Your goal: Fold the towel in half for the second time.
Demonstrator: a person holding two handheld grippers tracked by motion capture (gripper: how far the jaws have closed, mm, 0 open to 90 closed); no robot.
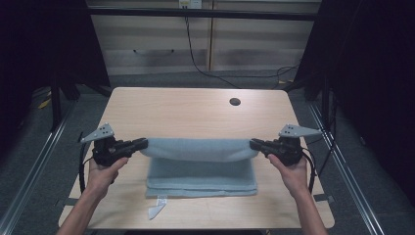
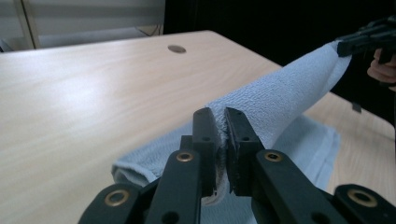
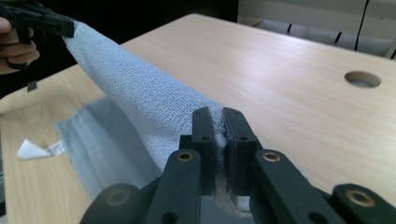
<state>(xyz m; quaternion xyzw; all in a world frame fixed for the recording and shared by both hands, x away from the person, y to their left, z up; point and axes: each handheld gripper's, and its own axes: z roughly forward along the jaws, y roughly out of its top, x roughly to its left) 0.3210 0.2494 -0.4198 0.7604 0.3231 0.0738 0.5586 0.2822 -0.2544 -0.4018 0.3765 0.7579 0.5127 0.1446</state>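
The towel (image 1: 200,164) lies at the table's (image 1: 195,110) six o'clock edge, its far fold raised, long axis running nine to three o'clock. The left gripper (image 1: 143,143) and right gripper (image 1: 254,144) each pinch an end corner, equally near. Bare wood lies toward twelve; dark curtains flank the room.

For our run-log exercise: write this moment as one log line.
left tool: shut on light blue terry towel | right tool: shut on its other end | towel: held edge raised, rest on light wooden table

Towel (image 1: 198,164) on table (image 1: 186,107), far edge between left tool (image 1: 143,143) and right tool (image 1: 253,143), tag (image 1: 156,209) nearer the person
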